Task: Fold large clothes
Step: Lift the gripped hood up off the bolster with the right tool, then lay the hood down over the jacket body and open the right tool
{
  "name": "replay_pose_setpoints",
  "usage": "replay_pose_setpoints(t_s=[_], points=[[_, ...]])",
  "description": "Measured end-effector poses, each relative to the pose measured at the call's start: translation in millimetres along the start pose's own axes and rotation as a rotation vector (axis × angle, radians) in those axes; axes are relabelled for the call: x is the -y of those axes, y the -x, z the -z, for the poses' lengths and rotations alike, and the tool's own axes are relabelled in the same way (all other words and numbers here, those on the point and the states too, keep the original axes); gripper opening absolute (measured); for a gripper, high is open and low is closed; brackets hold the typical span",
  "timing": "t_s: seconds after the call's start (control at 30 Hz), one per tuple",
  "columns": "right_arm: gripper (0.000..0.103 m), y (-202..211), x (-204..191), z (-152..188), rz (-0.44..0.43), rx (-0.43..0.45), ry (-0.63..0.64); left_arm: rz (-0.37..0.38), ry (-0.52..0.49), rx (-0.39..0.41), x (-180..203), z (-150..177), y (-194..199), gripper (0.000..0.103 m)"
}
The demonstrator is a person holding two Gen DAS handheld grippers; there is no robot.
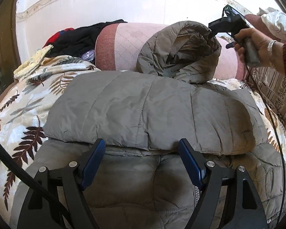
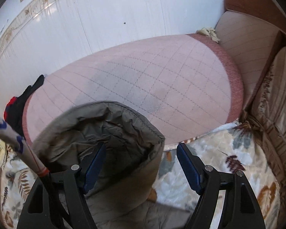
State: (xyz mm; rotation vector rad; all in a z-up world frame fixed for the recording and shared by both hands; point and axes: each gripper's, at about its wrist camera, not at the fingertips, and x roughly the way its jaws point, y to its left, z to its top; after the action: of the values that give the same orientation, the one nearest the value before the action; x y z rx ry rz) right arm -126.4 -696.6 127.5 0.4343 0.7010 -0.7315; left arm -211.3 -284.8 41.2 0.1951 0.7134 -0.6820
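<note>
While the grey quilted jacket (image 1: 148,112) lies on the fern-patterned blanket (image 1: 22,106), the left wrist view shows it already doubled over once: an upper layer has been laid across the lower part, its folded edge running just ahead of the left hand-held gripper (image 1: 141,147). That gripper's jaws stand wide apart above the lower layer, and nothing is seen pressed between the blue pads (image 1: 94,162). Beyond the fold, the hood (image 1: 179,51) stands upright against the pink quilted cushion (image 1: 127,43), not yet flattened. At the hood's rim the right hand-held gripper (image 1: 211,34) is held by a hand (image 1: 257,45); its jaws cannot be made out from here. A heap of dark clothes (image 1: 78,38) lies at the far left.

In the right wrist view, the right hand-held gripper (image 2: 141,152) is seen open, with 1 pad inside the hood (image 2: 104,133) and the other outside, clear of the cloth. The hood's rim lies between the jaws but is not clamped.

By judgement, 1 fold is done; the hood remains to be turned down, and further folds are probably needed.
</note>
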Motion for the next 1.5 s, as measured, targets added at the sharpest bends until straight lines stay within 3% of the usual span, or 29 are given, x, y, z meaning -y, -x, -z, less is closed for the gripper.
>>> replay_pose_setpoints(t_s=[0.03,0.07,0.1,0.17,0.33,0.53,0.73,0.9,0.97,1.03,1.07,1.13,1.27,1.33,1.5], points=[[0.076,-7.3,-0.1,0.8,0.006,-0.001,0.001,-0.002,0.001,-0.008,0.6,0.5,-3.3,0.078],[0.062,-12.5,0.2,1.9,0.009,-0.002,0.0,-0.005,-0.001,-0.012,0.9,1.1,-5.3,0.078],[0.037,-17.8,0.4,2.3,0.005,-0.006,-0.003,-0.006,-0.003,-0.015,1.5,1.7,-6.4,0.078],[0.009,-23.2,4.0,4.9,0.008,-0.014,-0.019,-0.008,-0.008,-0.016,3.1,2.6,-7.7,0.078],[0.006,8.8,7.8,12.8,-0.034,0.056,-0.043,0.002,0.006,-0.018,1.6,2.3,-7.7,0.078],[0.005,88.6,-17.1,46.4,-0.133,0.135,0.033,0.011,0.057,-0.015,-12.1,-2.1,-4.2,0.078],[0.005,175.2,-37.4,112.1,-0.257,0.194,0.1,-0.021,0.159,0.02,-44.7,-13.6,2.2,0.078],[0.0,233.4,-40.2,197.4,-0.311,0.19,0.143,-0.055,0.266,0.07,-75.8,-20.4,13.3,0.078],[0.0,230.4,-37.3,232.6,-0.266,0.154,0.177,-0.077,0.299,0.104,-84.8,-21.5,20.3,0.078],[0.001,217.2,-32.2,246.6,-0.239,0.111,0.182,-0.091,0.3,0.113,-87.5,-22.2,22.5,0.078],[0.001,209.1,-28.7,248.4,-0.266,0.078,0.164,-0.089,0.297,0.111,-87.3,-22.1,21.9,0.078],[0.001,208.0,-33.7,241.3,-0.306,0.059,0.159,-0.092,0.287,0.101,-86.1,-23.4,17.7,0.078],[0.004,208.7,-58.7,204.0,-0.308,0.134,0.217,-0.088,0.277,0.094,-83.7,-26.6,9.0,0.078],[0.005,200.9,-66.5,192.2,-0.313,0.15,0.211,-0.049,0.257,0.088,-82.0,-32.6,0.2,0.078],[0.005,139.5,-90.3,189.3,-0.318,0.057,0.178,0.002,0.207,0.05,-80.5,-45.6,-21.6,0.078]])
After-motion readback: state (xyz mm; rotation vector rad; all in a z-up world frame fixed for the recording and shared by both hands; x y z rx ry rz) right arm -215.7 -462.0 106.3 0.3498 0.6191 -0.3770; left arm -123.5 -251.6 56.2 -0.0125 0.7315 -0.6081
